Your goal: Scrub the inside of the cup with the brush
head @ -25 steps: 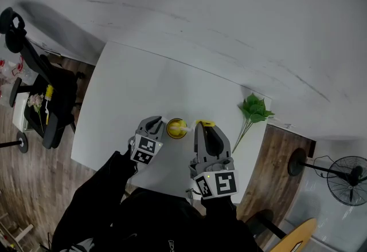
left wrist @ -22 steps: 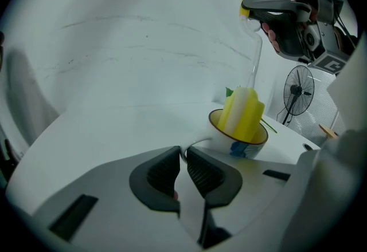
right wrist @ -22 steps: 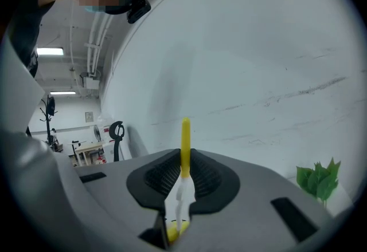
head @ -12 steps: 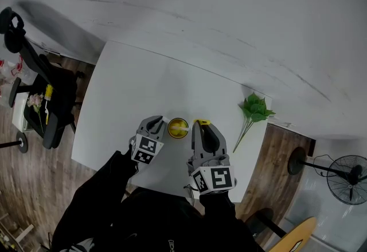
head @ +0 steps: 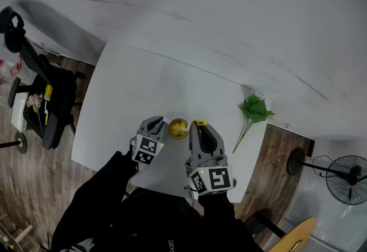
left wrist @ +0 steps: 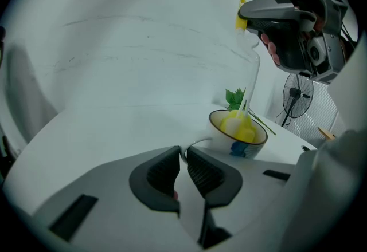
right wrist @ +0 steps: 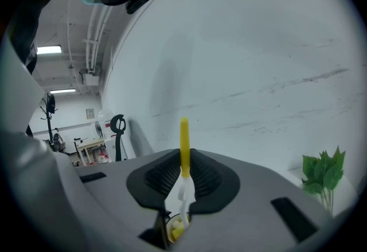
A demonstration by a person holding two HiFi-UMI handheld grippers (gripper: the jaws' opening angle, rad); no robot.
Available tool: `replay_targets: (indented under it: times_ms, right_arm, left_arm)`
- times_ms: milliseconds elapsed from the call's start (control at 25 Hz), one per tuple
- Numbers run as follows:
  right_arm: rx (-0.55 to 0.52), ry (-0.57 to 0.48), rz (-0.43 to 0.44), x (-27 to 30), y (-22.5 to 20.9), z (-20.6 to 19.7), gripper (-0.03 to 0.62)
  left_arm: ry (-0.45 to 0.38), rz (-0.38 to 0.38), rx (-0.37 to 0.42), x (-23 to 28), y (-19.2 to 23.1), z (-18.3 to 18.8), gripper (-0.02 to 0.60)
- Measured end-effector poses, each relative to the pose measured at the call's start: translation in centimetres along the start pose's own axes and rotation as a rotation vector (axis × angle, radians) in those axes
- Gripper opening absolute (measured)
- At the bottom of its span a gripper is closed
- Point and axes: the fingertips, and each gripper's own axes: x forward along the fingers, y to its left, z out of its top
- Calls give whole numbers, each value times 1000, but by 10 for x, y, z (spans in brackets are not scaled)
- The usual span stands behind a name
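The cup (head: 178, 128) stands on the white table (head: 132, 90), close to its near edge and between our two grippers. Our left gripper (left wrist: 183, 156) has its jaws nearly together, pinching the cup's thin white handle from the left. Our right gripper (right wrist: 183, 173) has its jaws pressed onto the brush (right wrist: 184, 148), gripping the stem where yellow meets white, with the yellow end sticking up past the pads.

To scrub well, we judge the left grip should hold the cup firmly down so it cannot tip or spin. The right hand should work the head round the wall and down to the bottom, with the stem steep and clear of the rim. Pushing sideways too hard could lever the cup over on its handle.

The cup is the only container here. Inside it we see the brush's yellow foam head and nothing else; whether there is water we cannot tell. A green plant sprig (head: 254, 110) lies well to the right, near the table's far right corner.
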Motion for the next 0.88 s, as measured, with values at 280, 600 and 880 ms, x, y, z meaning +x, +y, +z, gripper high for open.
replay_targets:
  times_ms: [280,600,880]
  right_arm:
    - [-12,-74,42,2,21,31,64]
    - [-26,-77,74,9,35,35,64]
    - [-48,7,88,22,42,1,66]
  left_arm:
    - [-2,-2,-7,0,0,0,55]
    - [-9,-9,-16,-1,1,0,55]
    - [-18,-15,-24,-1,1,0,55]
